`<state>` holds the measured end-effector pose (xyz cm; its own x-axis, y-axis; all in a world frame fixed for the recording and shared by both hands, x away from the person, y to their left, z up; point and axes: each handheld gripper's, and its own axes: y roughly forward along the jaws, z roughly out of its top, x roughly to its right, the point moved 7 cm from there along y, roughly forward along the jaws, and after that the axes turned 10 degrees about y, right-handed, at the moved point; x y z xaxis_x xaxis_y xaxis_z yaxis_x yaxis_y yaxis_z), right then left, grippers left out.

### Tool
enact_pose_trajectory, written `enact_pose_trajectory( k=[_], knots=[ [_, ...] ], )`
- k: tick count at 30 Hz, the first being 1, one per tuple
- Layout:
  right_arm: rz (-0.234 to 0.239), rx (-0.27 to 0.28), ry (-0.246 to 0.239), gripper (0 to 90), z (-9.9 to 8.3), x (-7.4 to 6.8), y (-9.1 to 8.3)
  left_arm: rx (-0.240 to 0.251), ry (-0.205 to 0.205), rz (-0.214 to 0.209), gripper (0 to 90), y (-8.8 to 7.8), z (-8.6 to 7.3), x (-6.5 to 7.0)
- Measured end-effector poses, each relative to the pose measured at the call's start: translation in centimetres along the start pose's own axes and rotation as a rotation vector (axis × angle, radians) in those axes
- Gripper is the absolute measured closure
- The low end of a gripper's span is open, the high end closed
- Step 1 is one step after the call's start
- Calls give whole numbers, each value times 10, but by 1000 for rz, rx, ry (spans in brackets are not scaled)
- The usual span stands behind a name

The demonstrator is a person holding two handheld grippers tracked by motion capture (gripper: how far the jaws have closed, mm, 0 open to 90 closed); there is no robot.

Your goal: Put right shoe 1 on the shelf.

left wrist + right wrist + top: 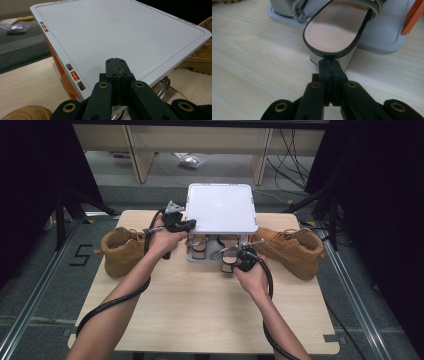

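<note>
Just beyond right gripper (329,65): sandal (334,30)

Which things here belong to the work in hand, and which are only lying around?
In the work:
- right gripper, shut, at the heel of the sandal
- left gripper, shut, over the white lid
- grey rack holding the sandals

Lying about:
- left boot
- right boot
- foil packet on the floor

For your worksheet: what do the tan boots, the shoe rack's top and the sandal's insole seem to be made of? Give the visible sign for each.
Tan boots: likely suede or nubuck, matte and soft-looking.
Rack's top: probably moulded plastic, smooth pale grey with a raised rim.
Sandal's insole: looks like leather or imitation, beige with stitching round its edge.
</note>
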<state>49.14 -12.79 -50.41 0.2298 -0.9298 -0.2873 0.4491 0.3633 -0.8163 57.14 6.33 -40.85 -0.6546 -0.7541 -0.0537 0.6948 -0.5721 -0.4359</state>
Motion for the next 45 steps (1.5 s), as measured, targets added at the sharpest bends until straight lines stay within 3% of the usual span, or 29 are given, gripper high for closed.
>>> enact_pose_trajectory(
  k=[1, 3, 5, 7, 9, 13, 15, 16, 20, 24, 26, 28, 45],
  knots=[
    [-23, 31, -25, 900, 4, 2, 2, -1, 0, 0, 897, 0, 0, 0],
    [-16, 38, -3, 900, 7, 2, 3, -2, 2, 0, 897, 0, 0, 0],
    [-40, 66, -11, 900, 11, 3, 4, -3, 11, -3, 897, 0, 0, -1],
    [-42, 48, 15, 900, 12, 1, 5, 4, 3, -3, 898, 0, 0, 0],
    [-47, 64, -13, 900, 15, 3, 7, -3, 3, -2, 898, -1, 0, 0],
    [-72, 83, 19, 900, 18, 2, 9, -2, 4, -4, 897, -1, 0, 0],
    [-79, 97, 14, 900, 19, 3, 10, -3, 3, -6, 897, -1, 0, 0],
    [-96, 106, -11, 900, 20, 5, 11, -3, 0, -7, 897, -1, 0, 0],
    [-109, 115, 2, 900, 22, 6, 13, -4, 3, -6, 897, -1, 0, 0],
    [-133, 136, -32, 900, 26, 10, 16, -9, 13, -11, 897, -1, -1, 0],
    [-137, 134, -4, 900, 26, 9, 16, 0, 3, -9, 897, 0, 0, 1],
    [-150, 144, -29, 900, 28, 12, 17, 0, 3, -9, 897, 0, 0, 0],
    [-179, 180, -20, 891, 34, 20, 24, -10, 15, -11, 897, -1, -1, 0]
  ],
)
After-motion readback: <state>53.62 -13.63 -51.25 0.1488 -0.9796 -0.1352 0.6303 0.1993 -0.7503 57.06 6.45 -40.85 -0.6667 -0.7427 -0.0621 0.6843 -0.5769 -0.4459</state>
